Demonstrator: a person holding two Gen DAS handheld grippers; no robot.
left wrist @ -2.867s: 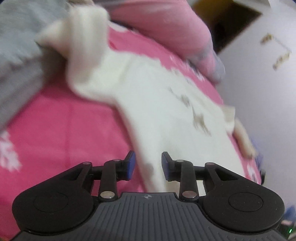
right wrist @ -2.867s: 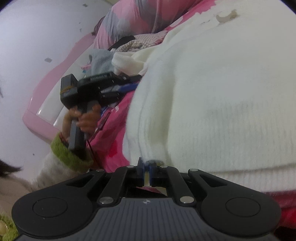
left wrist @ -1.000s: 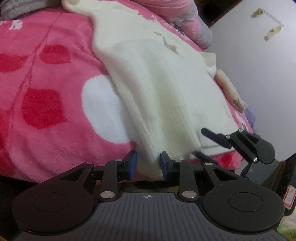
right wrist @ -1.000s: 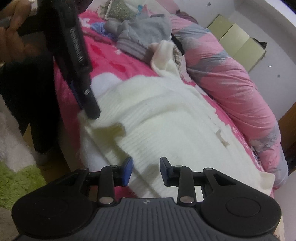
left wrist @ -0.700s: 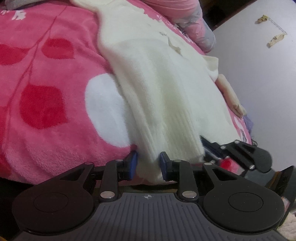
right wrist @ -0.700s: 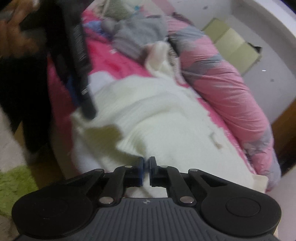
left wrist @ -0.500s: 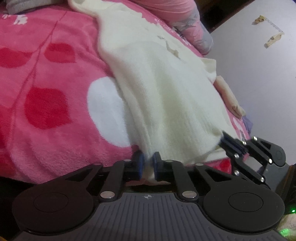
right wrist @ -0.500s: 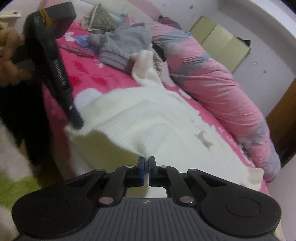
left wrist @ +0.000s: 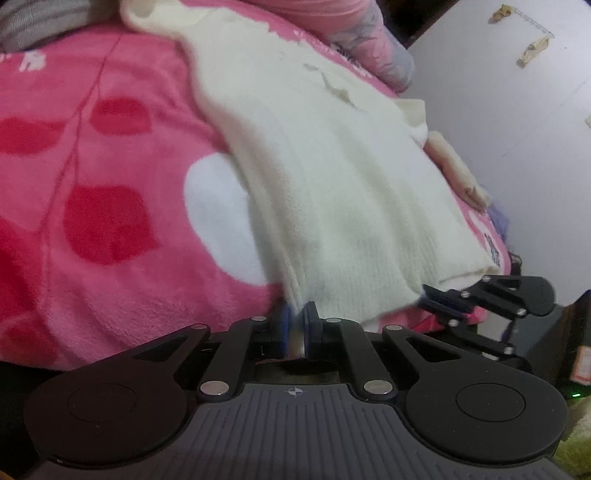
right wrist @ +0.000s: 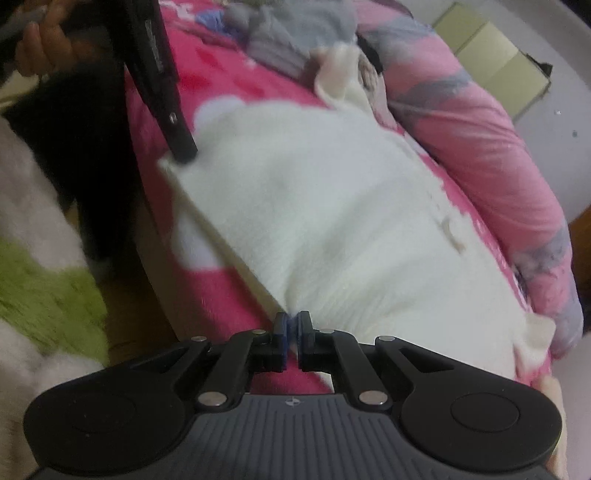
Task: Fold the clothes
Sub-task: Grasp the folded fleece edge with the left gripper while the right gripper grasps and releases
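Hem lifted | both tools clamp sweater (left wrist: 332,192) | right view only: grey clothes (right wrist: 295,33)

— Where is there room on the bed (left wrist: 92,295)?
— Bare pink blanket (left wrist: 110,166) left of the sweater (left wrist: 332,184).
— And blocked?
— Grey clothes (right wrist: 291,37) at the far edge; rolled quilt (right wrist: 480,147) along the far side.

Sweater (left wrist: 332,177) on blanket (left wrist: 92,177)

You have a cream ribbed knit sweater (left wrist: 332,177) spread lengthwise across the pink bed, its hem toward you, both hem corners lifted off the bedding, a sleeve bunched at the far end.
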